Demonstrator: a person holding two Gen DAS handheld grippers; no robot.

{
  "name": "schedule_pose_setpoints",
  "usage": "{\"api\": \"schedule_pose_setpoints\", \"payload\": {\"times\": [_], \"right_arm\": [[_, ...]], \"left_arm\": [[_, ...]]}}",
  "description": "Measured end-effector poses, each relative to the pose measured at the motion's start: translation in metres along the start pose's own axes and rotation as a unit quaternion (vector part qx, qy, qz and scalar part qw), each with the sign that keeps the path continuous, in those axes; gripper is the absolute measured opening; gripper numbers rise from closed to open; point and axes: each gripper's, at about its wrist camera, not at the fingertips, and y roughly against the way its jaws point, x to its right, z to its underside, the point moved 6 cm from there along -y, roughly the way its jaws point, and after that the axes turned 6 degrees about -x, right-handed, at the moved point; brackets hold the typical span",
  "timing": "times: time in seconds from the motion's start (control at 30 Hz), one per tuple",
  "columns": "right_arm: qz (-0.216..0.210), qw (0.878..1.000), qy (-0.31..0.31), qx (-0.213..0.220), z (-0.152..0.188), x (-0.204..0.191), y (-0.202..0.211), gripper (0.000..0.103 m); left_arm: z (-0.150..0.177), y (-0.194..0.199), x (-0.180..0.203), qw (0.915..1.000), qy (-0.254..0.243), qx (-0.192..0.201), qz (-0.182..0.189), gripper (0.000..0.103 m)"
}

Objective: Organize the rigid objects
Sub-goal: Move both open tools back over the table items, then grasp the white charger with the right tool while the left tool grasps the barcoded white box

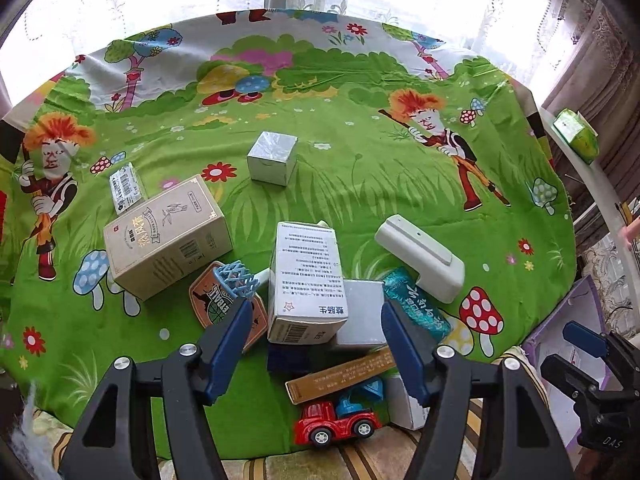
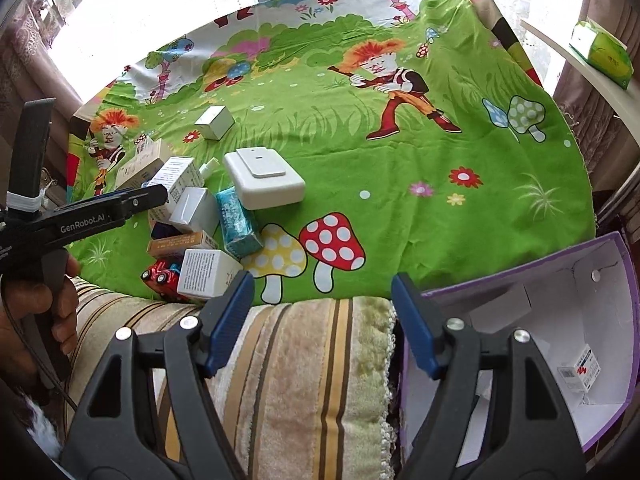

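The left tool (image 1: 316, 330) stands partly open with nothing pressed between its blue pads. A white printed carton (image 1: 306, 280) and a plain white box (image 1: 360, 312) of the pile lie in the gap in its view, but whether the pads touch them cannot be told. At 10 o'clock of the carton lies a beige box (image 1: 168, 236), with a basketball card (image 1: 224, 304) and a blue net toy (image 1: 236, 278) between them. At 2 o'clock sits a white device (image 1: 420, 258), a teal packet (image 1: 416, 304) just beside it. At 6 o'clock lie a tan flat box (image 1: 340, 376) and a red toy truck (image 1: 336, 422). A silver cube (image 1: 272, 158) stands well apart at 12 o'clock on the green cloth (image 1: 360, 200).

The right tool (image 2: 322, 322) is open wide and empty, over a striped towel (image 2: 280, 360). At its 3 o'clock a purple bin (image 2: 624, 280) holds a small medicine box (image 2: 580, 372). At 9 o'clock a hand (image 2: 36, 312) grips the left tool's handle.
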Motion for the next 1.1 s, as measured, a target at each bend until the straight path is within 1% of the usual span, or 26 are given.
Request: {"api": "schedule_pose_setpoints", "payload": {"times": [0.1, 0.13, 0.17, 0.2, 0.27, 0.33, 0.47, 0.7, 0.77, 0.9, 1.07, 1.1], "right_arm": [[-0.006, 1.0, 0.019, -0.003, -0.014, -0.01, -0.011, 0.079], [-0.008, 1.0, 0.023, -0.006, -0.018, -0.012, -0.015, 0.079], [-0.011, 1.0, 0.027, -0.009, -0.021, -0.015, -0.019, 0.079], [-0.015, 0.999, 0.031, -0.012, -0.025, -0.017, -0.024, 0.08], [-0.018, 0.999, 0.037, -0.019, -0.032, -0.021, -0.033, 0.081], [-0.032, 0.998, 0.042, -0.026, -0.039, -0.026, -0.042, 0.081], [-0.052, 0.996, 0.059, -0.036, -0.051, -0.034, -0.059, 0.082], [-0.088, 0.992, 0.07, -0.064, -0.066, -0.039, -0.089, 0.082], [-0.086, 0.991, 0.07, -0.071, -0.069, -0.037, -0.097, 0.082], [-0.107, 0.989, 0.058, -0.082, -0.073, -0.035, -0.106, 0.082], [-0.111, 0.987, 0.057, -0.096, -0.073, -0.037, -0.117, 0.081], [-0.111, 0.987, 0.059, -0.097, -0.072, -0.038, -0.117, 0.079]], "left_arm": [[0.001, -0.011, -0.004, 0.9999, 0.004, -0.015, -0.004, 0.06], [0.002, -0.013, -0.004, 0.9998, 0.004, -0.019, -0.006, 0.057], [0.003, -0.016, -0.005, 0.9997, 0.004, -0.023, -0.006, 0.05], [0.004, -0.018, -0.006, 0.9996, 0.005, -0.027, -0.003, 0.046], [0.004, -0.018, -0.007, 0.9997, 0.006, -0.023, 0.0, 0.045], [0.004, -0.015, -0.008, 0.9998, 0.007, -0.017, 0.007, 0.044], [0.004, -0.006, -0.013, 0.9995, 0.023, 0.001, 0.022, 0.043], [0.011, 0.01, -0.023, 0.9969, 0.05, 0.029, 0.054, 0.042], [0.013, 0.014, -0.025, 0.9961, 0.056, 0.037, 0.057, 0.042], [0.016, 0.02, -0.029, 0.9948, 0.065, 0.052, 0.058, 0.042], [0.018, 0.022, -0.029, 0.9942, 0.07, 0.055, 0.061, 0.042], [0.018, 0.022, -0.029, 0.9942, 0.07, 0.055, 0.061, 0.042]]}}
